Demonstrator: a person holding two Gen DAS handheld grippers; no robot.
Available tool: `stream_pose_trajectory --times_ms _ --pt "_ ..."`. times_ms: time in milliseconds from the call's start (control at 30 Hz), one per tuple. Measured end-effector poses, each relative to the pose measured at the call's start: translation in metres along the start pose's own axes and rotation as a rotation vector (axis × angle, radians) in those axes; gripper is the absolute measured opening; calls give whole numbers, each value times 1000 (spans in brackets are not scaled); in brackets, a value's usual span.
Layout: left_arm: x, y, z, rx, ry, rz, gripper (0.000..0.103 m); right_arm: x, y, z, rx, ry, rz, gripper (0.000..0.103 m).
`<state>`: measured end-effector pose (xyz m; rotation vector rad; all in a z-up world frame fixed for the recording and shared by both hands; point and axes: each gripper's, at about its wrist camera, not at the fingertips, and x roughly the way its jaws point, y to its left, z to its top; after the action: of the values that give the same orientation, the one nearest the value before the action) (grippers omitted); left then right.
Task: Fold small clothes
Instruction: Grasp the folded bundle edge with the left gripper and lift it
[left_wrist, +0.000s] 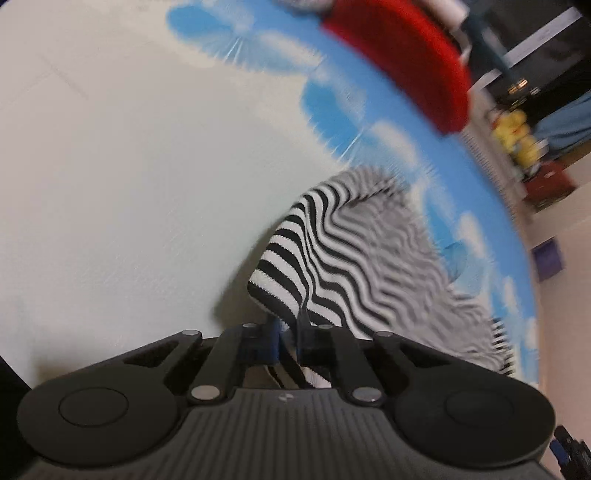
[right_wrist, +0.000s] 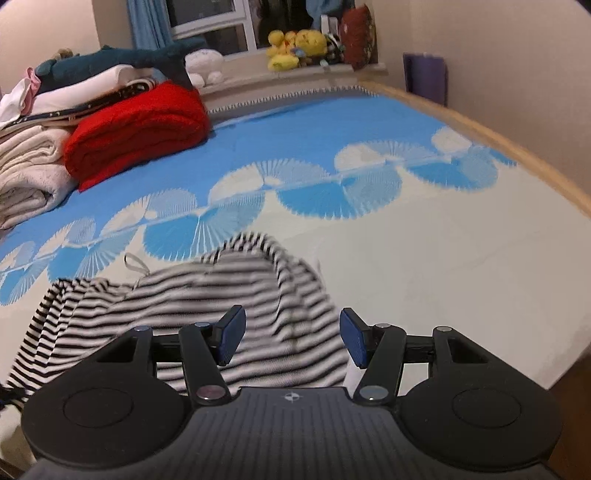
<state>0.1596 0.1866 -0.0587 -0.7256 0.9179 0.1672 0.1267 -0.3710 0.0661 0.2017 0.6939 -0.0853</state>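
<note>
A black-and-white striped garment (left_wrist: 332, 251) lies bunched on the blue-and-white bed cover (left_wrist: 110, 184). My left gripper (left_wrist: 290, 341) is shut on a fold of the striped garment and holds its edge lifted off the cover. In the right wrist view the same garment (right_wrist: 207, 295) lies in a loose heap under and ahead of my right gripper (right_wrist: 291, 338), which is open and empty, its blue pads (right_wrist: 232, 332) hovering just above the cloth.
A folded red blanket (right_wrist: 136, 133) and a stack of white folded laundry (right_wrist: 33, 162) sit at the far left of the bed. A wooden bed edge (right_wrist: 517, 147) runs along the right. Plush toys (right_wrist: 291, 44) line the windowsill.
</note>
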Motion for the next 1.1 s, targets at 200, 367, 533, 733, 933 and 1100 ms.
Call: stream_pose_trajectory --times_ms 200,367,533,733,933,1100 --pt "-9 8 -5 98 -18 164 8 -6 -21 32 -82 -108 -22 58" --pt "-14 -1 -4 142 -35 192 8 11 -41 32 -12 -73 -43 58" --pt "-39 -69 -12 355 -112 190 8 10 -46 31 6 -75 -21 58" --pt "-59 -197 -53 576 -176 19 7 6 -64 37 79 -93 18 58" --pt "-41 -322 -149 787 -121 -219 5 1 -95 43 111 -119 21 58" --pt "22 -364 -238 908 170 -358 8 2 -128 44 194 -109 18 58"
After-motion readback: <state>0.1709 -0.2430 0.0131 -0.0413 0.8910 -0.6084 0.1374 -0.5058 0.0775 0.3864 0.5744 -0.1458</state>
